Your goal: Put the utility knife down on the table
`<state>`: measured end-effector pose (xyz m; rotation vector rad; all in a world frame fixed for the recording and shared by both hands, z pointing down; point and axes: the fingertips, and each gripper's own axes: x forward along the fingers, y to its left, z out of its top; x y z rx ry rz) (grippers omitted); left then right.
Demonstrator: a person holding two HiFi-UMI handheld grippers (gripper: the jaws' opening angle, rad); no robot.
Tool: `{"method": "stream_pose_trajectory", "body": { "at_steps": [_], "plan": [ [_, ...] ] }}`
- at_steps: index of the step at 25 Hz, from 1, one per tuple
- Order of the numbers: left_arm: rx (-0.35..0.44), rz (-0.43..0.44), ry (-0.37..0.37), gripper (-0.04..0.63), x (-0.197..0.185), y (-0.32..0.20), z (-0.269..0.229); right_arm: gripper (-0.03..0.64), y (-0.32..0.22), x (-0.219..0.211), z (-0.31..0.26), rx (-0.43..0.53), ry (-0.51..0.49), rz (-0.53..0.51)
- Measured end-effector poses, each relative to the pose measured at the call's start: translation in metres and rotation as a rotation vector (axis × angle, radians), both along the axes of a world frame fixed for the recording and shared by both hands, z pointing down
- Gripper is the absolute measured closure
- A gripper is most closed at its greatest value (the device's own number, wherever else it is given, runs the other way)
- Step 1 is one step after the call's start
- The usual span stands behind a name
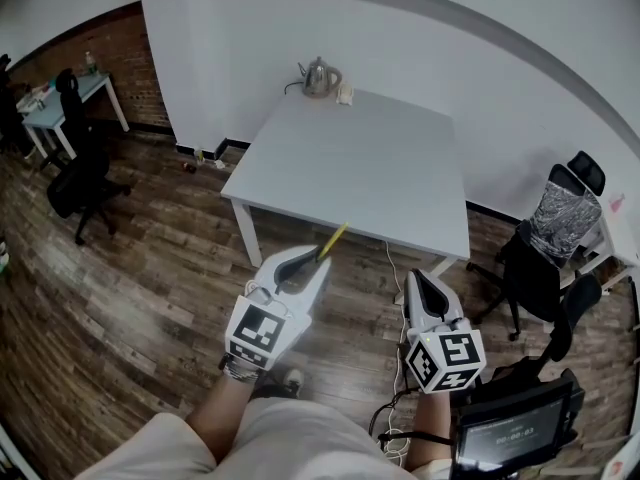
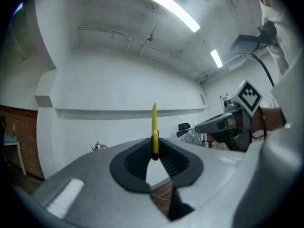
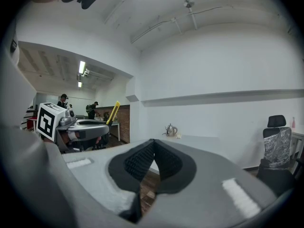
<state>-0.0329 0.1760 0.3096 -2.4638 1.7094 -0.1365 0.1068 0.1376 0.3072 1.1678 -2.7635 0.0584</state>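
A slim yellow utility knife (image 1: 332,240) sticks out of my left gripper (image 1: 322,261), whose jaws are shut on its lower end. In the left gripper view the knife (image 2: 154,127) stands upright above the pinched pads. It hangs in the air just short of the white table's (image 1: 350,168) near edge. My right gripper (image 1: 416,280) is held level beside it, to the right, jaws shut with nothing between them (image 3: 153,141). The right gripper view also catches the left gripper (image 3: 92,127) with the knife (image 3: 113,112) slanting up from it.
A metal kettle (image 1: 320,76) and a small pale object (image 1: 345,94) sit at the table's far edge. Black office chairs stand at the right (image 1: 545,258) and left (image 1: 78,173). A cable (image 1: 392,268) trails on the wood floor below the table.
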Motion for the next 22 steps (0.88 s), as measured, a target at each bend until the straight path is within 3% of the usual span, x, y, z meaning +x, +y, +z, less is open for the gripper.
{"method": "stream_pose_trajectory", "body": {
  "at_steps": [22],
  "plan": [
    [-0.033, 0.025, 0.015, 0.538, -0.036, -0.032, 0.017, 0.615, -0.027, -0.034, 0.010, -0.006, 0.000, 0.043]
  ]
}}
